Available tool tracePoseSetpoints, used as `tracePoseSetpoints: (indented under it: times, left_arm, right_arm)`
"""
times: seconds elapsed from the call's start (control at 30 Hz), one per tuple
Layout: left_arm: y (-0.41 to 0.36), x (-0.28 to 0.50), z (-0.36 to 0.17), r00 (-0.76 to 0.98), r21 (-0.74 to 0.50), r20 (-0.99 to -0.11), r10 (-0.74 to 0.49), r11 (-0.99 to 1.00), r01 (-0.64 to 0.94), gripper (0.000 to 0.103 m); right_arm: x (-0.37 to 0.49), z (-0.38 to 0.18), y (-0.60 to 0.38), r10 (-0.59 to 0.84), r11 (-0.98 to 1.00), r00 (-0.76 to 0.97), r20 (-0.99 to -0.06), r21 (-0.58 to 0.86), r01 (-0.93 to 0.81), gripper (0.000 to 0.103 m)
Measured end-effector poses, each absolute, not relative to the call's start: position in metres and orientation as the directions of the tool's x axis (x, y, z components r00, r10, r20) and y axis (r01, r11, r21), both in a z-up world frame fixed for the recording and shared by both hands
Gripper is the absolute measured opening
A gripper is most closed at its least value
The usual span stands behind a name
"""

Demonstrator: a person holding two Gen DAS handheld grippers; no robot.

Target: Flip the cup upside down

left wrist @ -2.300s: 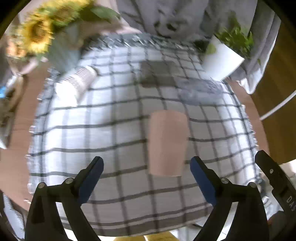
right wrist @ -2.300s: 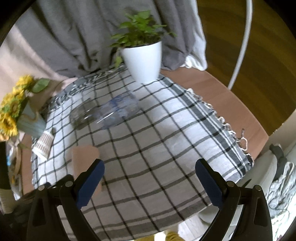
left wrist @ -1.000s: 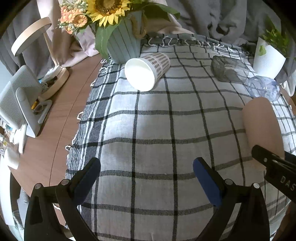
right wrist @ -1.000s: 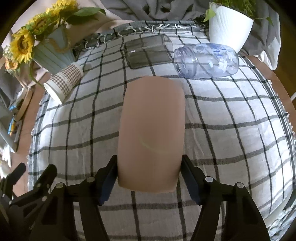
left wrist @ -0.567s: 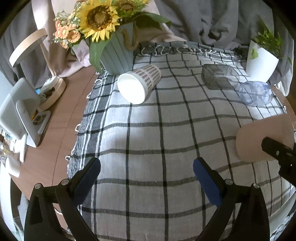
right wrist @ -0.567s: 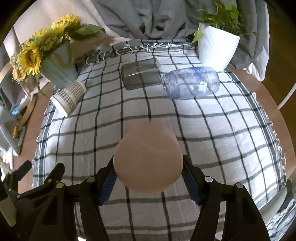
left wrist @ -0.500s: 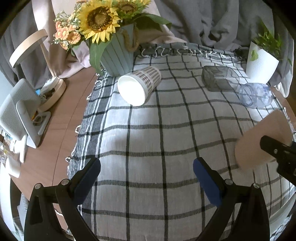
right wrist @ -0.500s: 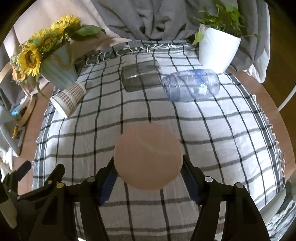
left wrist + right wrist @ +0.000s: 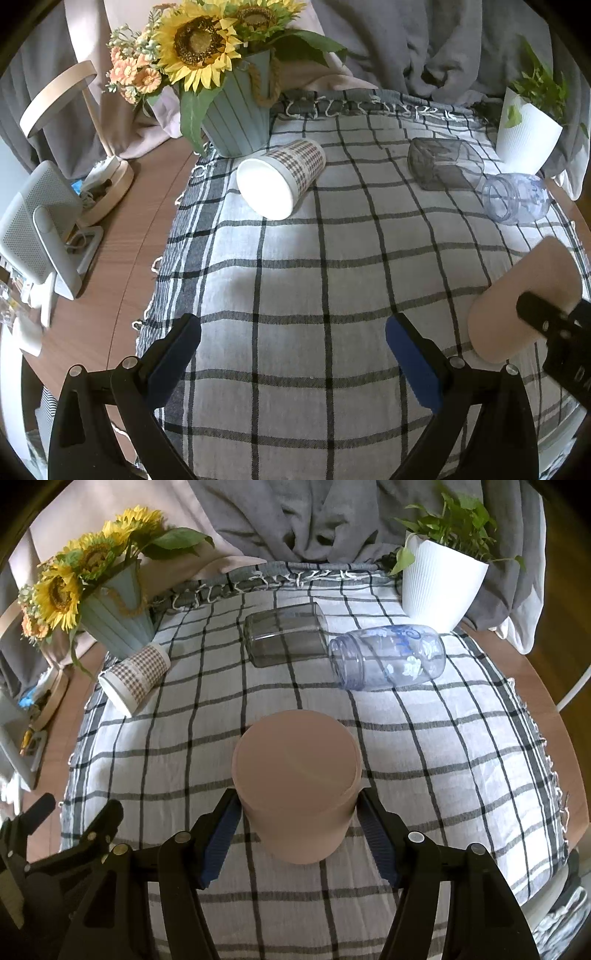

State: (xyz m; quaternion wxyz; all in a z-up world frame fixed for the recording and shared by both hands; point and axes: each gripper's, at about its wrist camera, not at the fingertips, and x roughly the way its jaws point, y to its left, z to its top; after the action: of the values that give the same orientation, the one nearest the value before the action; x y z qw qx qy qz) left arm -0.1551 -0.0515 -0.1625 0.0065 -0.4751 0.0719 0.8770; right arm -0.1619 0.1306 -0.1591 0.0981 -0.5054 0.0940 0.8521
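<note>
My right gripper (image 9: 297, 840) is shut on a plain pink cup (image 9: 295, 782), held off the checked cloth (image 9: 443, 760) with its flat base turned up and away from me; its mouth is hidden. The same pink cup (image 9: 524, 299) shows tilted at the right edge of the left wrist view, with the right gripper's black finger across it. My left gripper (image 9: 291, 362) is open and empty, low over the near middle of the cloth (image 9: 295, 277).
A checked paper cup (image 9: 280, 181) lies on its side near the sunflower pot (image 9: 236, 122). A grey glass (image 9: 284, 633) and a blue-printed clear jar (image 9: 388, 657) lie on their sides at the back. A white plant pot (image 9: 439, 587) stands back right. A lamp and fan (image 9: 40, 229) stand left.
My right gripper closed on the pink cup as it lay on its side, lifted it and turned it until its base points upward. The left gripper swung left and stayed open.
</note>
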Motion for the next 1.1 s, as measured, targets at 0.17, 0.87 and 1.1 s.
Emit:
tracePoseSetpoints:
  times: [0.17, 0.87, 1.1]
  left_arm:
    - [-0.049, -0.154, -0.161, -0.550, 0.120, -0.833, -0.062, -0.990, -0.070, 0.102]
    - [-0.049, -0.120, -0.141, -0.543, 0.138, -0.831, -0.121, -0.990, 0.010, 0.102]
    - [-0.033, -0.074, -0.097, -0.608, 0.106, -0.789, -0.085, -0.994, 0.001, 0.102]
  right_arm:
    - [-0.157, -0.162, 0.129, 0.065, -0.966, -0.465, -0.883, 0.061, -0.251, 0.065]
    - [-0.137, -0.146, 0.137, 0.028, -0.973, -0.494, -0.869, 0.090, -0.214, 0.086]
    - [-0.084, -0.098, 0.154, 0.059, -0.968, -0.577, -0.815, 0.094, -0.233, 0.091]
